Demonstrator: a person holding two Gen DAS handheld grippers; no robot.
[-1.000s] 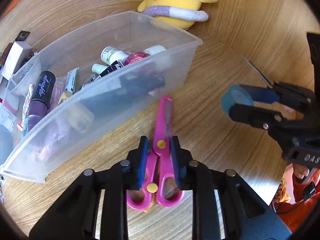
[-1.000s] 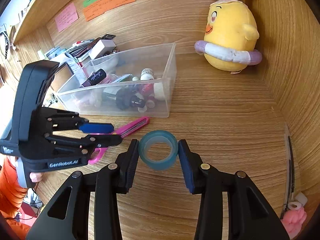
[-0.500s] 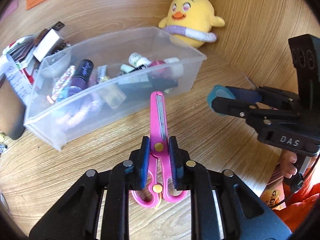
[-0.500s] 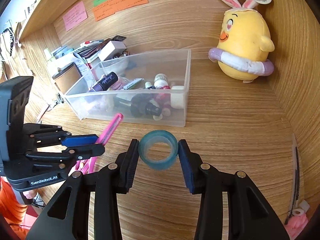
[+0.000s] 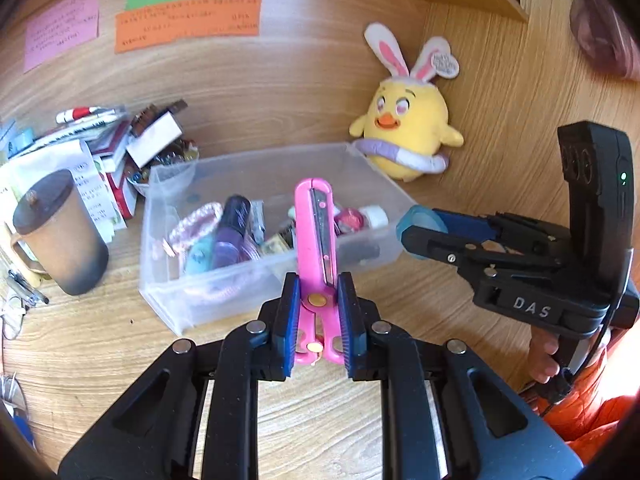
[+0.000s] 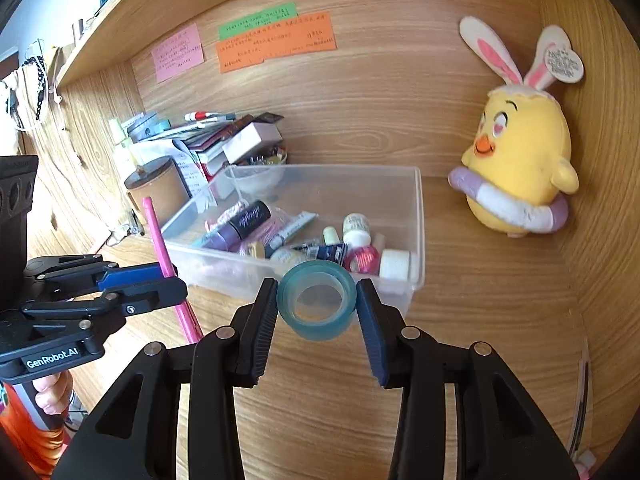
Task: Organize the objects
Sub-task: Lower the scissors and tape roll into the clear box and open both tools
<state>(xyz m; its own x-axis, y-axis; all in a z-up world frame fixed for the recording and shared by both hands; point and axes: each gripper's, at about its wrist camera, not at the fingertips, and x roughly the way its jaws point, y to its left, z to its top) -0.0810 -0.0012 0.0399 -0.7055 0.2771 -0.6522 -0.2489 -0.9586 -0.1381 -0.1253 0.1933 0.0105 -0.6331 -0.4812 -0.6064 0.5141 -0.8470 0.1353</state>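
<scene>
The left gripper (image 5: 318, 320) pinches a pair of pink plastic-handled scissors (image 5: 316, 240) at the pivot, its 2 blue pads pressed against either side of the handles, so the closed blades stick straight out along the fingers and point up and away. The right gripper (image 6: 316, 312) squeezes a translucent teal roll of tape (image 6: 316, 305) between its 2 pads, the roll's open centre facing the camera. Both loads hang in the air above the wooden desk (image 6: 460, 340), clear of its surface. The clear plastic storage bin (image 6: 418, 220) sits toward the back of the desk, already holding nail polish bottles, tubes and a dark purple cosmetic container (image 6: 244, 220), and it looks like the likely home for both items. The relation that matters is that the bin lies directly ahead of both sets of fingers: from the left wrist view the scissor tip already overlaps the bin's near long wall, while the tape roll hangs just in front of the bin's near right corner. The scissors' long axis runs across the bin's length, so a slight turn may help them lie flat among the contents. Neither gripper appears clearly nearer. A yellow plush chick with bunny ears (image 6: 520, 168) sits at the desk's back right corner, well clear of the bin.
</scene>
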